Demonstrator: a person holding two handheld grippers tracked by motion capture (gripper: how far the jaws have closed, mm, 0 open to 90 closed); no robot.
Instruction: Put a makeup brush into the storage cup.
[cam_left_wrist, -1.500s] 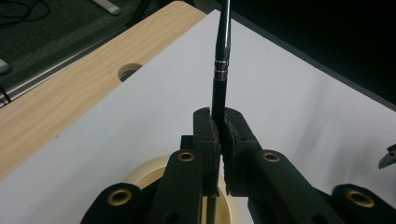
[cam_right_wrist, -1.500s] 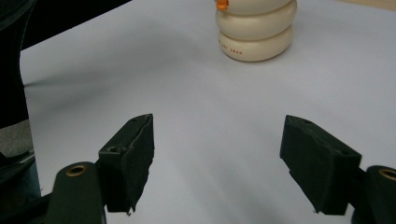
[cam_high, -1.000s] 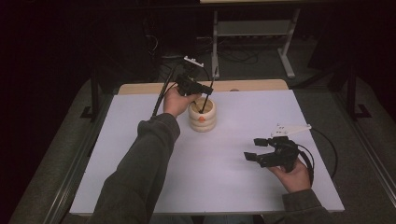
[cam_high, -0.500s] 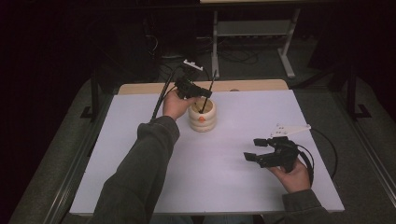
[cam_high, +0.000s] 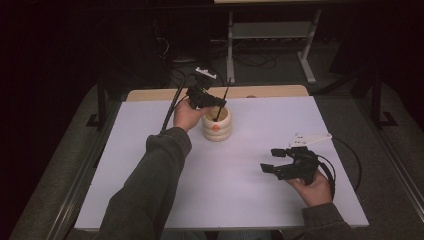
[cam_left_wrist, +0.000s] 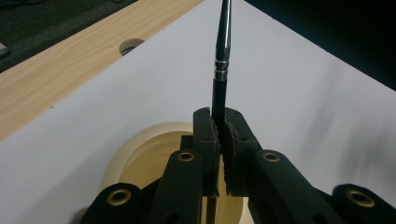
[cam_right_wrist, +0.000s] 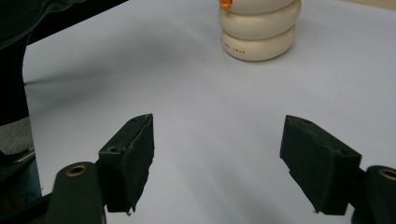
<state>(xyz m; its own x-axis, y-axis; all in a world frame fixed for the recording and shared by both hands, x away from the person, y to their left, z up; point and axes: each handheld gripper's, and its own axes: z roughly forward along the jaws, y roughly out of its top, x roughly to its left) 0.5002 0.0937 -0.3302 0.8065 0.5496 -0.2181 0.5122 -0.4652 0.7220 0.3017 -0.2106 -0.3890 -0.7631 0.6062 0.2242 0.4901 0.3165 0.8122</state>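
While clamped in left gripper (cam_left_wrist: 219, 140), pen (cam_left_wrist: 222, 51) seemingly near-upright, above holder (cam_high: 217, 125)

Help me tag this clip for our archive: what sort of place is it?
Probably a lab or data-recording workspace, not a home: a white-covered table in a dark room, a metal stand and cables on the floor behind, and a person working with handheld grippers, left gripper and right gripper.
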